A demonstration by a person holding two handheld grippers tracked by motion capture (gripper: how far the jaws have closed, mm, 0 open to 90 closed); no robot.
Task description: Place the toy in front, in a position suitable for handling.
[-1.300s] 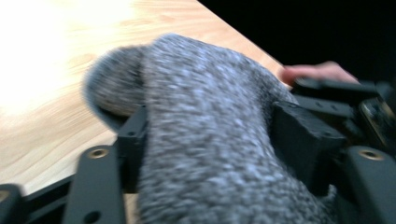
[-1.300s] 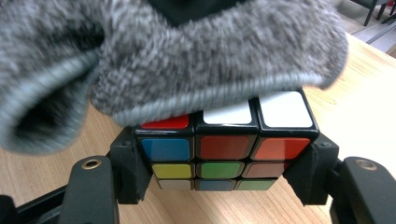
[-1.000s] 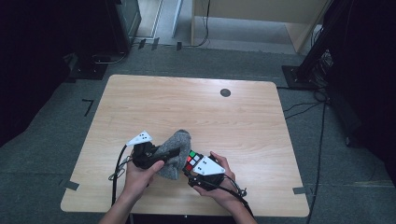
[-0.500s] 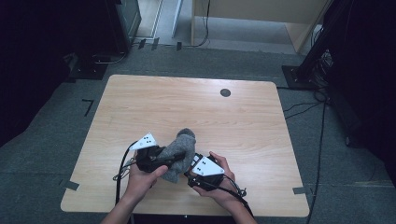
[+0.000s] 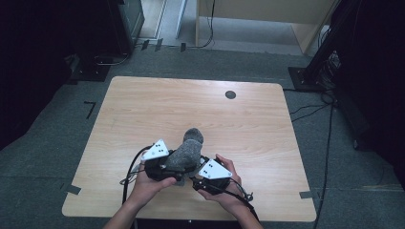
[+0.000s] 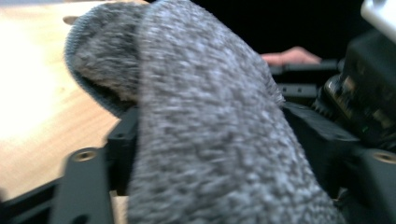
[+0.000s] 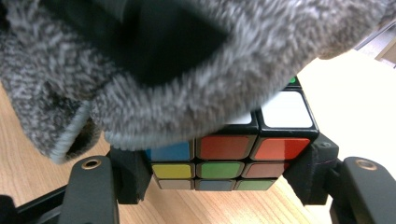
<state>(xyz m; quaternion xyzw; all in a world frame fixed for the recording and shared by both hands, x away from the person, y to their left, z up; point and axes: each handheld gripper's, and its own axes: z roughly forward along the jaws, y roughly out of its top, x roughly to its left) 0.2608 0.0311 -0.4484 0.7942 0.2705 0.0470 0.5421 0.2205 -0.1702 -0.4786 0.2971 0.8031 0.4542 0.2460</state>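
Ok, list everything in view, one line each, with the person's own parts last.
sock: one, grey fuzzy, draped over both grippers and the cube at the table's near edge
puzzle cube: one, multicoloured stickers on black, between the right gripper's jaws, partly under the sock
table: one, light wood, centre of the high view
round cap: one, dark, far right part of the tabletop
left gripper: black, sock between its jaws, which have just been opening
right gripper: black, clamped on the cube
hands: two, left hand, right hand, near edge
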